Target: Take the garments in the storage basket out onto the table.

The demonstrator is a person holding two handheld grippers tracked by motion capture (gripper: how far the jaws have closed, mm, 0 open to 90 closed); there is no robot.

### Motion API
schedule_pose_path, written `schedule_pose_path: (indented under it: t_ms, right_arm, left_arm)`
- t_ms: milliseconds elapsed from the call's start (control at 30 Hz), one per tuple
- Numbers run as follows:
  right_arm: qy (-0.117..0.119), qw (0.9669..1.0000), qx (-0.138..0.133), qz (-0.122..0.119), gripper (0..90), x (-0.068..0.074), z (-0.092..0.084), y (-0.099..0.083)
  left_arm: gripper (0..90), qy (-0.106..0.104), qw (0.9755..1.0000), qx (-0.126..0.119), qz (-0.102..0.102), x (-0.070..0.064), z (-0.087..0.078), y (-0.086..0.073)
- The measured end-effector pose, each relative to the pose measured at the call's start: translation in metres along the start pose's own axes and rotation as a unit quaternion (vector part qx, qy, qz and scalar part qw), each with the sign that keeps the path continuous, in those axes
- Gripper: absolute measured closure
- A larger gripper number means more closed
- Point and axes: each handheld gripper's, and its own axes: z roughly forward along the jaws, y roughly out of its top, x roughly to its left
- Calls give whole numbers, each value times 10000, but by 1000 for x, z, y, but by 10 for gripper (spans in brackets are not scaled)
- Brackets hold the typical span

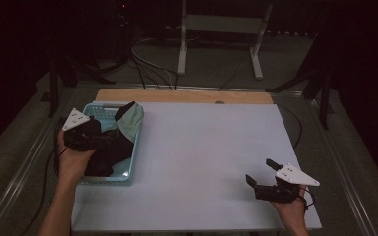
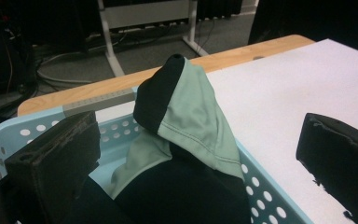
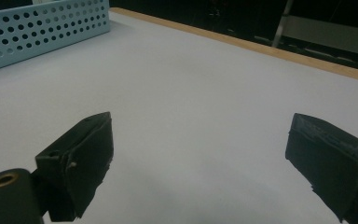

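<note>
Cloth point(image 2: 191, 126), black and pale green, sits heaped in the blue basket point(image 1: 128, 164), one fold draped over its far rim. Our left gripper point(image 2: 200, 154) hovers above the basket, jaws wide and empty; our right gripper point(image 1: 262, 177) waits well right of it, jaws also spread, holding nothing. Closing on that thin fold alone, we judge, could let the cloth slip or drag the light basket.

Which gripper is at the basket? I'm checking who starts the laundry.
The left gripper, its fingers spread over the black and green garment in the blue basket. The right gripper hovers over bare table.
</note>
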Motion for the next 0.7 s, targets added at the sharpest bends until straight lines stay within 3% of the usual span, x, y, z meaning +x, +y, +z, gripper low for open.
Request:
schedule_pose_path:
  t_ms: [700]
  right_arm:
    - [-9, 10000, 50, -2, 75, 0, 1, 0]
  left_arm:
    - [4, 73, 9992, 382, -60, 8, 19, -3]
